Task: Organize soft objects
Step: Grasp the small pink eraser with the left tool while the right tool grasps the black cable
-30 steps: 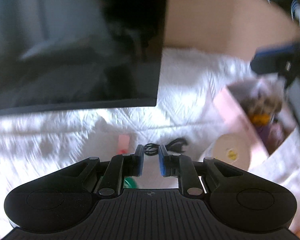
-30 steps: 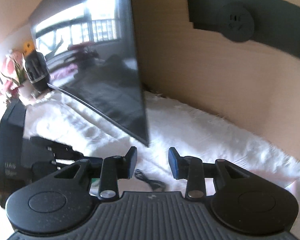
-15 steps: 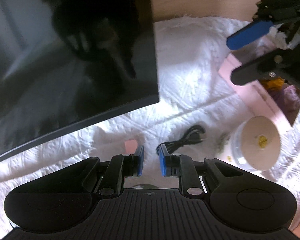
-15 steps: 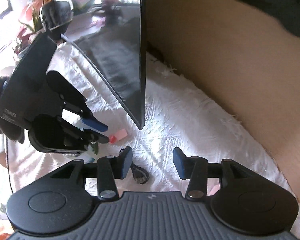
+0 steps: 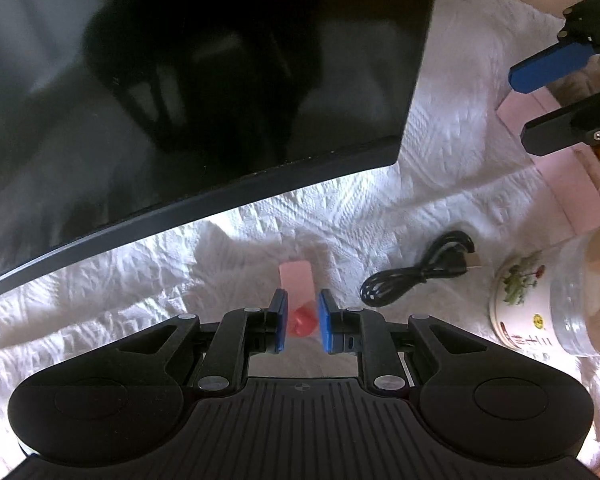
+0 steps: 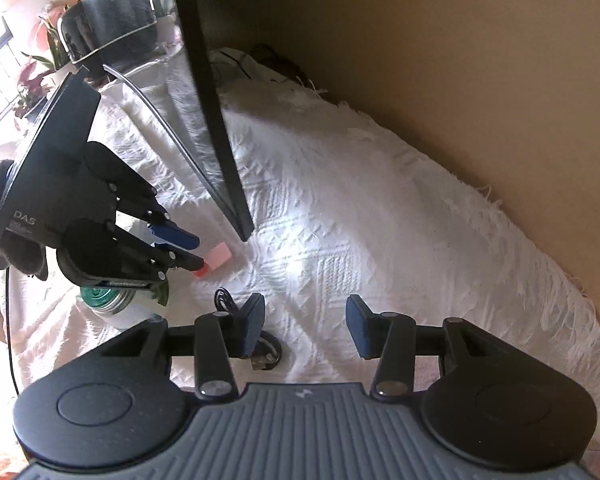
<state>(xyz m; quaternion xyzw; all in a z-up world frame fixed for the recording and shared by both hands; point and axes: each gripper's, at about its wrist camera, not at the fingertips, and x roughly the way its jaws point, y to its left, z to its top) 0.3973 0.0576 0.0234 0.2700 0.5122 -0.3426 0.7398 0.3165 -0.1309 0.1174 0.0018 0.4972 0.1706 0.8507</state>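
1. Step: picking up. My left gripper (image 5: 303,322) straddles the pink-red soft block (image 5: 298,294) on the white cloth (image 5: 440,168), jaws narrowly apart, not yet clamped.
2. Right gripper (image 6: 306,330) wide open, empty.
3. Next: close, lift, probably toward pink box (image 5: 556,184).

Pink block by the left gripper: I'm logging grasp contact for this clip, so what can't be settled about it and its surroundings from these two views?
- Contact: in the left wrist view the pink block lies between the left gripper fingers, but its red end hides whether the pads touch it.
- Pink box: cut off by the frame edge and covered by the right gripper.
- Jar label: too small to read.
- Green-lidded container: right wrist view, mostly hidden behind the left gripper.
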